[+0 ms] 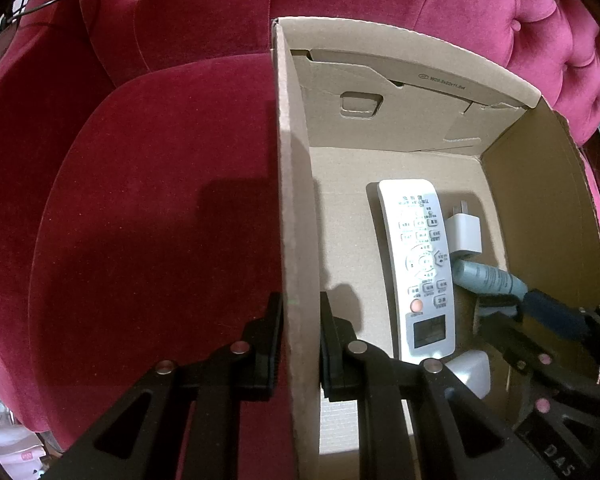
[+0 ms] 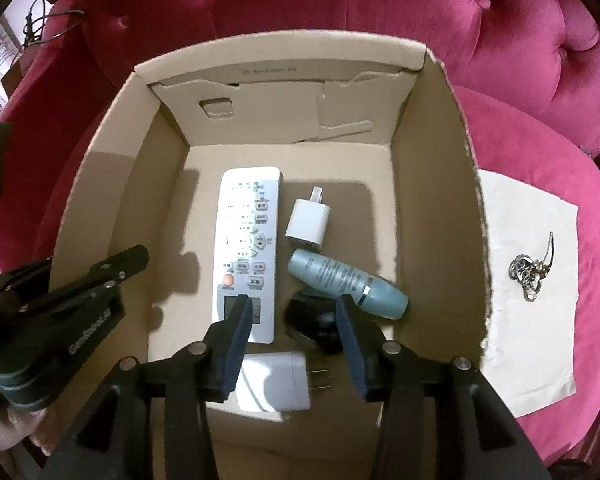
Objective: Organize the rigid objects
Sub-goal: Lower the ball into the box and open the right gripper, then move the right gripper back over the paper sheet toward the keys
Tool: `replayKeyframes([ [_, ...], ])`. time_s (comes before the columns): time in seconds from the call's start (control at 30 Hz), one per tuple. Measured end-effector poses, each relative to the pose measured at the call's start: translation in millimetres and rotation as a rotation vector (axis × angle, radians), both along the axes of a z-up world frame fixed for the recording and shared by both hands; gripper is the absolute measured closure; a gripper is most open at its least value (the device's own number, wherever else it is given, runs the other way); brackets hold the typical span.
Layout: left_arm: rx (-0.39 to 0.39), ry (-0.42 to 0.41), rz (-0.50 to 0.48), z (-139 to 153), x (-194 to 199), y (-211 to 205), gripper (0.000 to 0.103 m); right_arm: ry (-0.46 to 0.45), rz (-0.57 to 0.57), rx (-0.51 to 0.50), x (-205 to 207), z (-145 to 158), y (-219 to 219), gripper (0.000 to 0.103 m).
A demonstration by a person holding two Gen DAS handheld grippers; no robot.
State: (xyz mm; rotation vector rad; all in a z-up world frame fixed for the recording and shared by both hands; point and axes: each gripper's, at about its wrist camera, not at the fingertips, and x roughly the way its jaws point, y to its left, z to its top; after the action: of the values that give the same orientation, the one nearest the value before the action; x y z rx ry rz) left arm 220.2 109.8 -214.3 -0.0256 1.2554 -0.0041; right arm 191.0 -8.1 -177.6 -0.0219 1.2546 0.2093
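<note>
Remote control [image 2: 249, 248] lies flat on the cardboard box [image 2: 432, 168] floor, centre-left of the right wrist frame, long axis running top to bottom. Your left gripper [image 1: 300, 344] is clamped on the box's left wall. Your right gripper [image 2: 296, 320] hangs parted and empty; floor beyond the teal bottle [image 2: 340, 280] is clear. A dark object [image 2: 312, 320] between its fingers is unidentifiable.

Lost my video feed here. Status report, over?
Left gripper shut on box wall. Right gripper open, empty, over black object. Keys outside on paper. Nothing blocking.
</note>
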Motion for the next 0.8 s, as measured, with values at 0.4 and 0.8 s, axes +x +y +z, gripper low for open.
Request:
replayKeyframes([
  [0.4, 0.002, 0.001, 0.0, -1, 0, -1, 0.086, -0.067, -0.007, -0.002, -7, 32, -9, 0.051],
  [0.8, 0.004, 0.001, -0.001, 0, 1, -3, 0.086, -0.135, -0.051, 0.009, -10, 68, -37, 0.033],
])
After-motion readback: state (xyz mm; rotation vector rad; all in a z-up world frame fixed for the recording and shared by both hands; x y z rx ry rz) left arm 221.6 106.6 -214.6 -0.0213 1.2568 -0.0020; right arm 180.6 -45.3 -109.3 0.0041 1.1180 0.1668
